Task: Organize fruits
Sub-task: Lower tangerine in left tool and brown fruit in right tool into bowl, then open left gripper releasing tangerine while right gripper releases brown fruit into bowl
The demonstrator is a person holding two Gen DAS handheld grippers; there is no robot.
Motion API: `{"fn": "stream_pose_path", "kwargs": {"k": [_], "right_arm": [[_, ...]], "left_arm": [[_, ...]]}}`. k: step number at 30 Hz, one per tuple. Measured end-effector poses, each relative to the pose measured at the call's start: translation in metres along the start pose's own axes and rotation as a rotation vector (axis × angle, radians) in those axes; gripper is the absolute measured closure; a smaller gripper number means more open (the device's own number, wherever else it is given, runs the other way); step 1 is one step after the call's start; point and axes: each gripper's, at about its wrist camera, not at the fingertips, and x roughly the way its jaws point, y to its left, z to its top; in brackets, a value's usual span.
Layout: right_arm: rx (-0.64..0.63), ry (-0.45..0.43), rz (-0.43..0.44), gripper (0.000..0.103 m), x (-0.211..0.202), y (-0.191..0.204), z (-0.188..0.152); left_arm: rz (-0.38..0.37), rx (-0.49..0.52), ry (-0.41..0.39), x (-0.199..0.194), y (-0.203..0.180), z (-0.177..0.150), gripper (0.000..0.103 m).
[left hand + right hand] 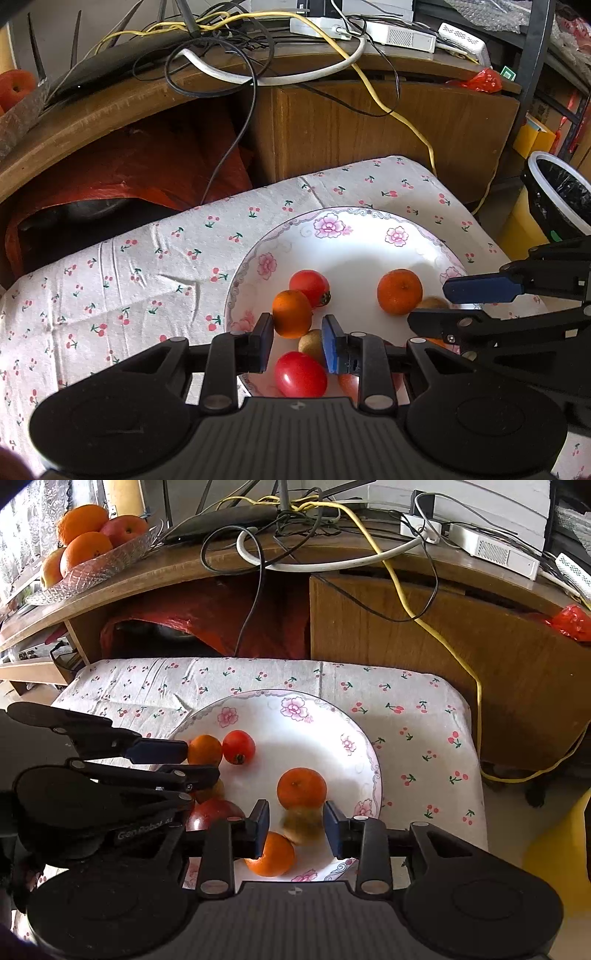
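Observation:
A flowered white plate [332, 216] [295, 696] lies on a cherry-print cloth and holds small oranges, tomatoes and kiwis. My left gripper [297, 339] [201, 762] is open over the plate's left part, with an orange [291, 314] [205, 749] between its fingertips. Below it are a kiwi [312, 343] and a tomato [300, 373]; another tomato [309, 286] [238, 746] lies just beyond. My right gripper [297, 825] [428, 304] is open, with a blurred kiwi [301, 823] [434, 302] between its fingers. One orange [301, 788] [399, 291] sits just ahead, another [271, 854] underneath.
Behind the small table stands a wooden desk [406, 602] covered in cables. A glass bowl [92, 568] of oranges and apples sits on its left end. A lined bin [561, 192] stands right of the table. The cloth [129, 277] is bare left of the plate.

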Motion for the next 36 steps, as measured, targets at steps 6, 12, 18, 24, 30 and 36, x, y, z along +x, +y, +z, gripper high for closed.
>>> {"fn": "stream_pose_path", "kwargs": {"k": [6,12,18,24,30,36], "right_arm": [[0.006,-0.005,-0.002,0.074,-0.002,-0.003,0.000],[0.020,-0.014,-0.011,0.074,-0.006,-0.007,0.000],[0.030,-0.016,-0.018,0.073,-0.010,-0.008,-0.001],[0.039,-0.013,-0.018,0.072,-0.016,-0.005,-0.005],[0.061,-0.015,-0.002,0.070,-0.027,0.003,-0.009],[0.080,-0.023,0.015,0.069,-0.042,0.015,-0.018]], "left_arm": [[0.004,-0.002,-0.008,-0.003,0.001,0.000,0.066],[0.011,-0.009,-0.017,-0.007,0.003,0.000,0.066],[0.031,-0.007,-0.024,-0.013,0.005,-0.003,0.066],[0.050,0.005,-0.024,-0.023,0.004,-0.012,0.065],[0.058,0.012,-0.026,-0.037,-0.002,-0.026,0.059],[0.076,-0.004,-0.041,-0.055,-0.004,-0.042,0.051]]}}
